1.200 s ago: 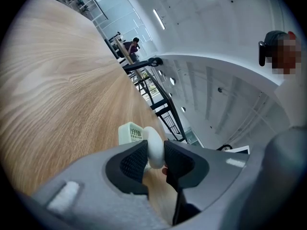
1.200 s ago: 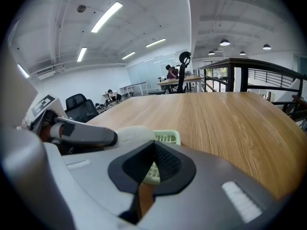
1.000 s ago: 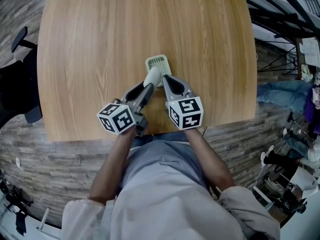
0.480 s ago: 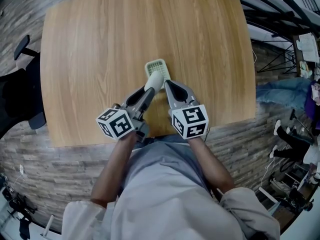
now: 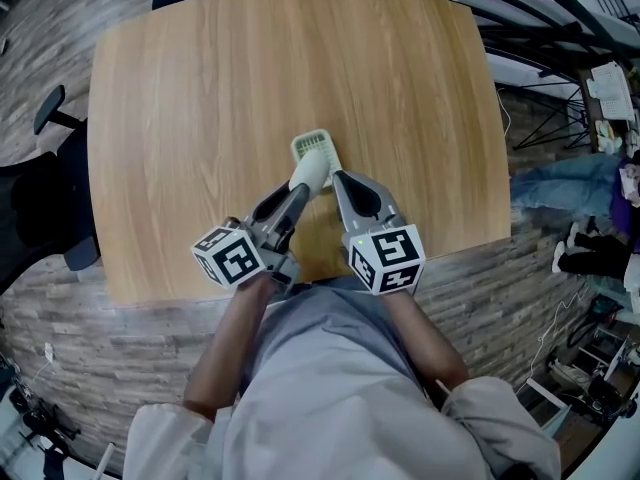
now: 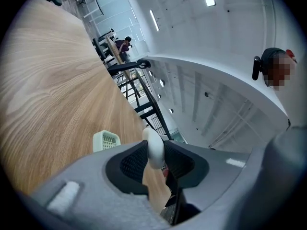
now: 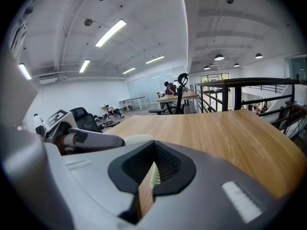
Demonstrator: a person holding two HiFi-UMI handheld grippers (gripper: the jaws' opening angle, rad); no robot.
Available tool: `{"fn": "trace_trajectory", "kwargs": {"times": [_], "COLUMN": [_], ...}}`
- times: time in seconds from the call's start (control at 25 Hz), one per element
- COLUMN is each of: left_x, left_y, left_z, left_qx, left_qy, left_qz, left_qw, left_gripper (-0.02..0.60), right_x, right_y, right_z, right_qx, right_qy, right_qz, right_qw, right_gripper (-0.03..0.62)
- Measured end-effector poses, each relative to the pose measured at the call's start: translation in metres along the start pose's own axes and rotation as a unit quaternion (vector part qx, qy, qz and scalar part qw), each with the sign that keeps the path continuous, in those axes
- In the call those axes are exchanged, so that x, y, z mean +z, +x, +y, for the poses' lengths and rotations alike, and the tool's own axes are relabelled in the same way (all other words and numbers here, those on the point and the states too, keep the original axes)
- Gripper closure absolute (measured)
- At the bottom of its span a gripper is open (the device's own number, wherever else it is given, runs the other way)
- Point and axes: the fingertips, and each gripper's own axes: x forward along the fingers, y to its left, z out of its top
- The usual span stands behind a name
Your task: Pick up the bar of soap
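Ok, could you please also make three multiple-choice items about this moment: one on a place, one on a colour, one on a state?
1. Where does the soap dish stand?
A. On a shelf
B. On the wooden table
C. In a sink

2. What colour is the bar of soap?
A. Blue
B. Black
C. White

3. In what state is the left hand-held gripper?
A. Shut on the bar of soap
B. Wide open and empty
C. Shut on the soap dish

Answers:
1 B: the head view shows the pale green dish resting on the table top.
2 C: the bar looks white in both the head view and the left gripper view.
3 A: the left gripper view shows both pads pressing on the bar, with the dish apart on the table beyond.
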Motion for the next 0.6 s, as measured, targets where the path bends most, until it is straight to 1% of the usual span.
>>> {"fn": "trace_trajectory", "kwargs": {"times": [0.36, 0.6], "left_x": [0.009, 0.015], "left_y": [-0.005, -0.007], "left_z": [-0.021, -0.039], "left_qx": [-0.019, -0.035], "left_qy": [0.007, 0.025], "left_qz": [0.006, 0.01], "left_qw": [0.9998, 0.999], "left_gripper": [0.474, 0.474], "right_x": [0.023, 0.036], "right_y": [-0.014, -0.029], "right_z": [0.008, 0.013], "right_qx": [-0.007, -0.013], "right_qy": [-0.008, -0.007], "right_qz": [-0.029, -0.048], "right_qw": [1.0, 0.999], "right_gripper": [0.592, 0.592]}}
